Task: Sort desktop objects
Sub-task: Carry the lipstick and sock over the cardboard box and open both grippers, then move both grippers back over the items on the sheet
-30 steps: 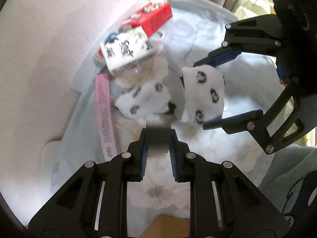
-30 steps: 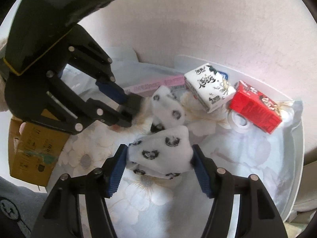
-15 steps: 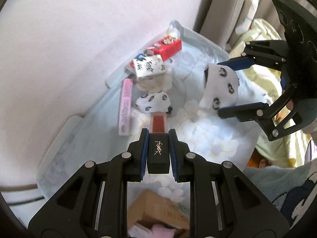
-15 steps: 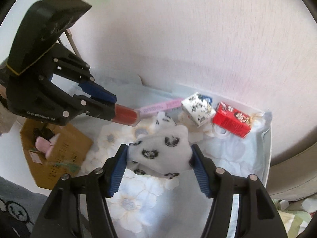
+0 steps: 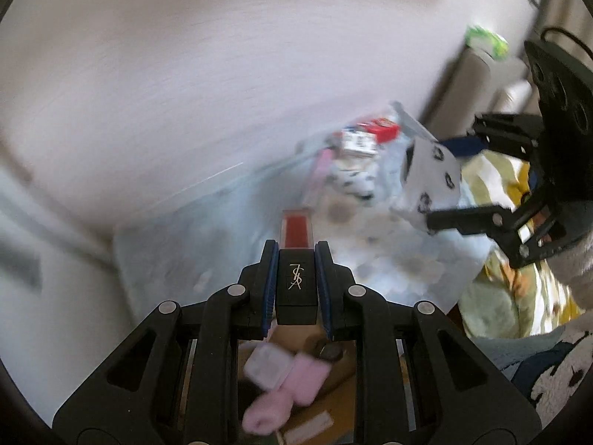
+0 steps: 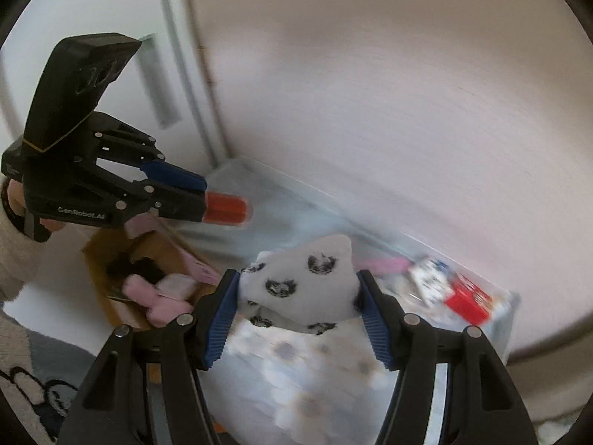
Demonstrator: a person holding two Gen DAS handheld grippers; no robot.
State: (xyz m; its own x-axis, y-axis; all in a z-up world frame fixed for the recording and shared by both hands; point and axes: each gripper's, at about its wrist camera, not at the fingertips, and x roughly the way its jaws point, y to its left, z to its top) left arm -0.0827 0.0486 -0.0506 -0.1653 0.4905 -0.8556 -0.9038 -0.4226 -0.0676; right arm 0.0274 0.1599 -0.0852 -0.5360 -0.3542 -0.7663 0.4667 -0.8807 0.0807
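My left gripper [image 5: 296, 259] is shut on a lip gloss tube [image 5: 297, 289] with a black logo cap and a red body [image 5: 296, 231], held up in the air. In the right wrist view that gripper [image 6: 200, 196] sits at the left with the lip gloss tube's red end [image 6: 226, 208] sticking out. My right gripper [image 6: 296, 293] is shut on a white sock with black prints [image 6: 300, 289], also lifted; that sock [image 5: 431, 178] shows at the right in the left wrist view. A second printed sock [image 5: 352, 180] lies on the floral table [image 6: 318, 371].
A cardboard box [image 6: 111, 259] holding pink items [image 6: 159, 304] stands below left of the table. A red packet [image 6: 469, 302], a white printed pack [image 6: 430, 283] and a pink strip [image 6: 381, 265] lie along the table's far edge by the wall. A person's hand [image 6: 18, 200] holds the left gripper.
Both grippers have risen well above the table with their loads, and the table looks smaller. The left gripper has drifted left over the cardboard box. The views are blurred by motion.
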